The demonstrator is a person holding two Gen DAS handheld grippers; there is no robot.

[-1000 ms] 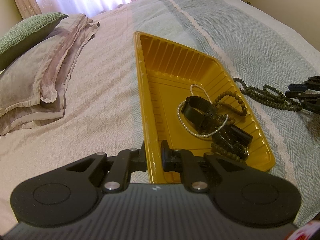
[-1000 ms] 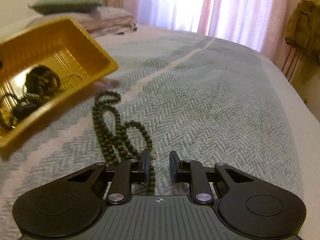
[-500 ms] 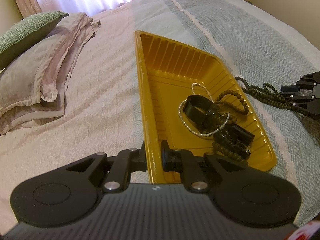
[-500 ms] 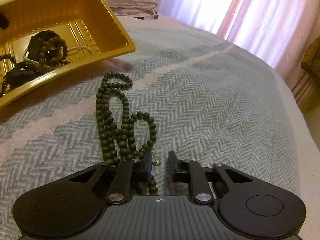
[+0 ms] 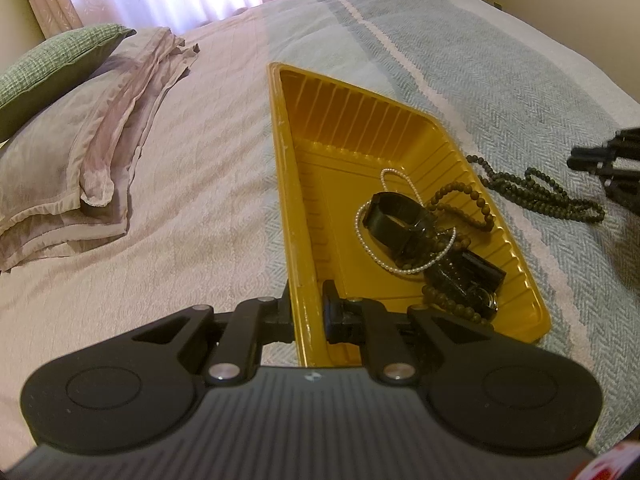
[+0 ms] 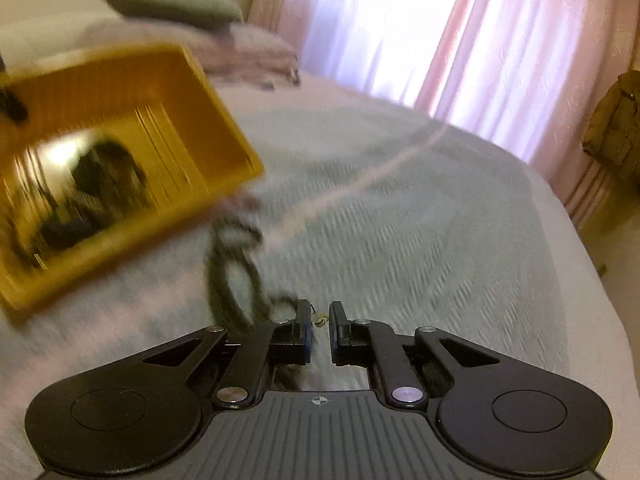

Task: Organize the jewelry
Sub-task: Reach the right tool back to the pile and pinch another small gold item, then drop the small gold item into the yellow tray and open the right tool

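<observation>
Inside yellow tray [image 5: 404, 128] — pearl strand [image 5: 370, 246], black watch [image 5: 394, 218], brown beads [image 5: 460, 200].

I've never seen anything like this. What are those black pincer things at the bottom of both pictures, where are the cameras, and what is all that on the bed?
Those are two hand-held grippers, each carried by a person, not a robot. A wide-angle camera sits on each and looks out along its two fingers, so each picture shows its own gripper at the bottom.

In the left view, the left gripper pinches the near wall of a yellow tray. In the tray lie a pearl string, brown beads and some black pieces. A dark green bead necklace lies on the bedspread beside the tray; pillows lie to the left.

The right view is blurred by motion. The right gripper is at the necklace's end, fingers slightly apart; whether it grips is unclear.
</observation>
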